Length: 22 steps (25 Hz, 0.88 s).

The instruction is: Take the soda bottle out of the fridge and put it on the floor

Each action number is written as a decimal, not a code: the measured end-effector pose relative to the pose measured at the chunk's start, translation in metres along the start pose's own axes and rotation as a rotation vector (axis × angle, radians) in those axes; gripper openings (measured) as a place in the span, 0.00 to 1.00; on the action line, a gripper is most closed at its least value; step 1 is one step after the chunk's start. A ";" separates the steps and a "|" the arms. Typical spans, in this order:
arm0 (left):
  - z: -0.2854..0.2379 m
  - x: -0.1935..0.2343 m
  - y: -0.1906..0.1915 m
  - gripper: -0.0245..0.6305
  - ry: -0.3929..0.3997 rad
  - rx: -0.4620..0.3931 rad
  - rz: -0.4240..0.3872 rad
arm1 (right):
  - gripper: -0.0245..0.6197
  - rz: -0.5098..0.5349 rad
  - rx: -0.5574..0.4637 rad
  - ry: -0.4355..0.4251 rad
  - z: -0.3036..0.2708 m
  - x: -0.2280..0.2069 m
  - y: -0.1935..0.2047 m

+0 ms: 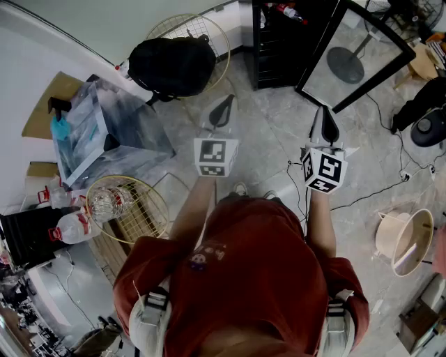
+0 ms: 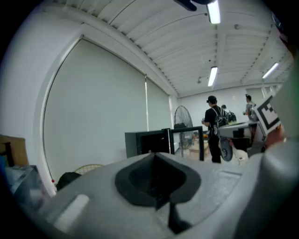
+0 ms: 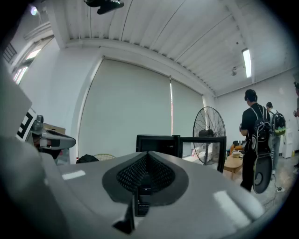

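The black mini fridge [image 1: 277, 43] stands at the far side of the floor with its glass door [image 1: 355, 57] swung open to the right. Inside on a shelf I see a bottle with a red cap [image 1: 290, 12]. My left gripper [image 1: 221, 111] and right gripper [image 1: 327, 127] are both held out over the grey floor a short way before the fridge, both shut and holding nothing. In the left gripper view the fridge [image 2: 148, 142] shows beyond the shut left gripper [image 2: 153, 156]. The right gripper view shows the fridge [image 3: 158, 142] over the shut right gripper [image 3: 148, 155].
A black bag [image 1: 173, 64] lies on a wire basket at the back left, beside a clear plastic bin [image 1: 90, 136]. Another wire basket [image 1: 131, 208] and plastic bottles [image 1: 68, 226] are at my left. Cables, a fan [image 1: 426, 129] and a basin [image 1: 405, 240] are at the right. People [image 3: 254, 140] stand further off.
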<state>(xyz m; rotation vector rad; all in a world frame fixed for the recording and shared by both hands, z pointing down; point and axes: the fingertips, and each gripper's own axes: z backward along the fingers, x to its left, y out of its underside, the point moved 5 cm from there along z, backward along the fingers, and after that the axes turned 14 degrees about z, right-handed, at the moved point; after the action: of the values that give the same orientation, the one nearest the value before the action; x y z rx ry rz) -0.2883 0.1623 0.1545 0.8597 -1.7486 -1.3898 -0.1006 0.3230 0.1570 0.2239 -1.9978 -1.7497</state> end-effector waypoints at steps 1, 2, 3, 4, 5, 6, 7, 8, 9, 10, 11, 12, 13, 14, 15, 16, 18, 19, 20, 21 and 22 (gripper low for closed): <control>-0.001 -0.002 0.001 0.04 -0.006 -0.004 0.011 | 0.04 0.002 -0.001 -0.003 -0.001 -0.002 0.001; -0.002 -0.003 0.002 0.04 -0.011 -0.008 0.021 | 0.04 0.004 -0.002 -0.007 -0.003 -0.005 0.001; -0.003 -0.004 0.002 0.04 -0.015 -0.010 0.028 | 0.04 0.006 -0.003 -0.011 -0.004 -0.006 0.001; -0.003 -0.005 0.002 0.04 -0.017 -0.011 0.032 | 0.04 0.008 -0.003 -0.013 -0.005 -0.008 0.001; -0.004 -0.006 0.001 0.04 -0.017 -0.011 0.032 | 0.04 0.009 -0.004 -0.015 -0.005 -0.008 0.000; -0.004 -0.006 0.000 0.04 -0.017 -0.011 0.029 | 0.04 0.009 -0.004 -0.015 -0.006 -0.009 -0.001; -0.004 -0.007 -0.001 0.04 -0.016 -0.012 0.025 | 0.04 0.009 -0.004 -0.015 -0.006 -0.009 -0.001; -0.004 -0.007 -0.002 0.04 -0.015 -0.014 0.021 | 0.04 0.009 -0.005 -0.015 -0.006 -0.009 -0.002; -0.002 -0.007 -0.002 0.04 -0.014 -0.015 0.019 | 0.04 0.008 -0.008 -0.014 -0.005 -0.008 -0.002; -0.001 -0.006 -0.003 0.04 -0.014 -0.017 0.016 | 0.04 0.004 -0.014 -0.010 -0.003 -0.007 -0.003; 0.001 -0.005 -0.003 0.04 -0.014 -0.017 0.015 | 0.04 -0.004 -0.024 -0.003 -0.002 -0.006 -0.005; 0.003 -0.004 -0.003 0.04 -0.015 -0.019 0.014 | 0.04 -0.015 -0.036 0.007 0.000 -0.005 -0.006; 0.005 -0.002 -0.004 0.04 -0.015 -0.021 0.016 | 0.04 -0.024 -0.044 0.019 0.002 -0.004 -0.007; 0.008 0.001 -0.005 0.04 -0.015 -0.023 0.018 | 0.04 -0.028 -0.047 0.029 0.003 -0.002 -0.008; 0.010 0.003 -0.005 0.04 -0.015 -0.024 0.019 | 0.04 -0.028 -0.045 0.036 0.004 0.000 -0.009; 0.013 0.006 -0.005 0.04 -0.015 -0.023 0.021 | 0.04 -0.027 -0.040 0.040 0.005 0.003 -0.009; 0.018 0.013 -0.004 0.04 -0.016 -0.020 0.025 | 0.04 -0.025 -0.030 0.033 0.005 0.011 -0.009; 0.020 0.017 -0.003 0.04 -0.018 -0.017 0.027 | 0.04 -0.023 -0.025 0.026 0.005 0.015 -0.009; 0.023 0.021 -0.002 0.04 -0.019 -0.014 0.028 | 0.04 -0.018 -0.019 0.019 0.006 0.021 -0.009; 0.026 0.024 0.000 0.04 -0.020 -0.011 0.029 | 0.04 -0.014 -0.013 0.014 0.006 0.026 -0.008; 0.028 0.028 0.003 0.04 -0.021 -0.010 0.031 | 0.04 -0.011 -0.006 0.009 0.007 0.032 -0.006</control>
<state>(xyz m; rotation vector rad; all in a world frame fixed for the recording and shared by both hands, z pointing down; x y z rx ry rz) -0.3271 0.1529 0.1567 0.8127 -1.7621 -1.3907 -0.1325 0.3146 0.1582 0.2416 -1.9884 -1.7579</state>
